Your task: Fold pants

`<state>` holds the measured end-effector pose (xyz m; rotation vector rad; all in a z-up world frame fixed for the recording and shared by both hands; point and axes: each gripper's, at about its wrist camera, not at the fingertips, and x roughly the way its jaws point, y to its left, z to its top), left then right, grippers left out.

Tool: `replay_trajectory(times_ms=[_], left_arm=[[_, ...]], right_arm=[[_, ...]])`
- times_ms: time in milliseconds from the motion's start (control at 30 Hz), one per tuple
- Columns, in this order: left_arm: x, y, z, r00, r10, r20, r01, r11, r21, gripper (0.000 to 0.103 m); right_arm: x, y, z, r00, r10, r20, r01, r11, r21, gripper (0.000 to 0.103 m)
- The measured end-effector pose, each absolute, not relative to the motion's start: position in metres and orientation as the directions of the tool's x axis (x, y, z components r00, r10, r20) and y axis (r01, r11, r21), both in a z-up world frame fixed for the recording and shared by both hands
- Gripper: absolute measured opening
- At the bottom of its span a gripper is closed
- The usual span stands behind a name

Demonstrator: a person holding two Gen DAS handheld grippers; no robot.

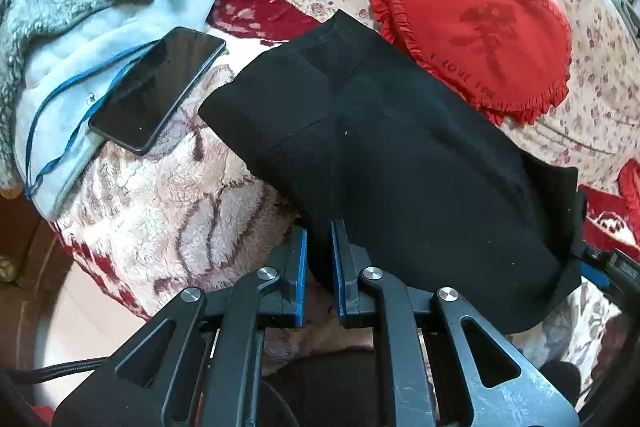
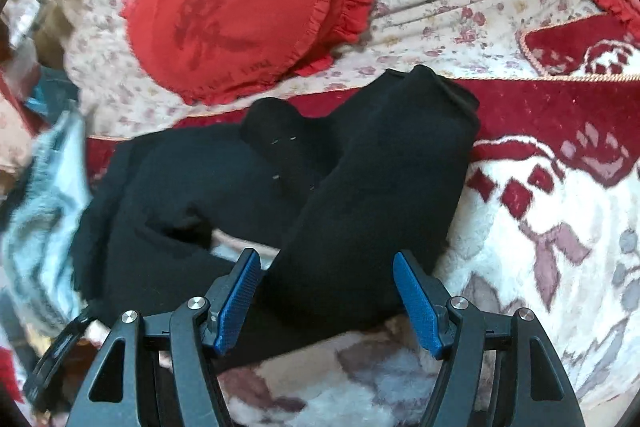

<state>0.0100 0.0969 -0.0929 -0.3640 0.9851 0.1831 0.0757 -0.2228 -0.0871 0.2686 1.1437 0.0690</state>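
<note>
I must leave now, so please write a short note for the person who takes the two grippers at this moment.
Left gripper: shut on the near edge of the black pants.
Right gripper: open, fingers either side of the pants, not gripping.
Pants lie on the plush blanket, partly folded but bunched, near the red heart cushion.
A phone lies nearby.
Left: flatten and finish the fold.

Left black two-finger gripper (image 1: 319, 251) with blue-padded fingers (image 1: 300, 267) drawn near together, a narrow gap between, pinching black cloth. Right black two-finger gripper (image 2: 327, 291) spread wide, blue-padded fingers (image 2: 416, 299) well apart, angled down, straddling the cloth.
</note>
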Motion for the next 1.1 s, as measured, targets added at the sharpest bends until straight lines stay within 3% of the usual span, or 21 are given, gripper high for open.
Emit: replay_trajectory(times_ms=[100, 200, 267, 333, 533, 633, 700, 833, 1033, 1100], left_arm=[[0.009, 0.098, -0.093, 0.543, -0.034, -0.839, -0.315, 0.918, -0.241, 0.010], [0.008, 0.104, -0.094, 0.542, -0.056, -0.839, -0.315, 0.912, -0.264, 0.010], [0.007, 0.106, -0.094, 0.542, -0.067, -0.838, -0.313, 0.909, -0.275, 0.010], [0.005, 0.108, -0.094, 0.542, -0.078, -0.836, -0.312, 0.906, -0.287, 0.010], [0.002, 0.107, -0.097, 0.538, -0.078, -0.840, -0.305, 0.910, -0.279, 0.010], [0.002, 0.109, -0.097, 0.540, -0.097, -0.836, -0.303, 0.904, -0.301, 0.011], [0.002, 0.112, -0.097, 0.546, -0.112, -0.830, -0.303, 0.898, -0.320, 0.011], [0.004, 0.116, -0.098, 0.548, -0.113, -0.829, -0.317, 0.889, -0.330, 0.023], [0.022, 0.119, -0.106, 0.536, -0.136, -0.833, -0.348, 0.863, -0.365, 0.042], [0.031, 0.113, -0.112, 0.506, -0.142, -0.851, -0.351, 0.867, -0.354, 0.042]], right_arm=[[0.087, -0.215, -0.098, 0.389, 0.130, -0.912, 0.077, 0.982, 0.173, 0.068], [0.082, -0.220, -0.100, 0.404, 0.113, -0.908, 0.038, 0.989, 0.140, 0.047], [0.071, -0.230, -0.096, 0.415, 0.144, -0.898, 0.025, 0.985, 0.169, 0.023], [0.058, -0.240, -0.095, 0.406, 0.179, -0.896, 0.011, 0.980, 0.201, 0.018], [0.017, -0.275, -0.100, 0.342, 0.304, -0.889, 0.014, 0.945, 0.328, 0.018], [0.006, -0.297, -0.102, 0.360, 0.360, -0.861, 0.076, 0.908, 0.411, 0.030], [0.002, -0.311, -0.100, 0.398, 0.318, -0.860, 0.108, 0.915, 0.389, 0.037], [0.005, -0.338, -0.107, 0.420, 0.253, -0.872, 0.183, 0.917, 0.354, 0.041], [0.032, -0.371, -0.122, 0.478, 0.367, -0.798, 0.212, 0.834, 0.510, 0.042], [0.049, -0.369, -0.127, 0.494, 0.385, -0.780, 0.182, 0.831, 0.526, 0.034]])
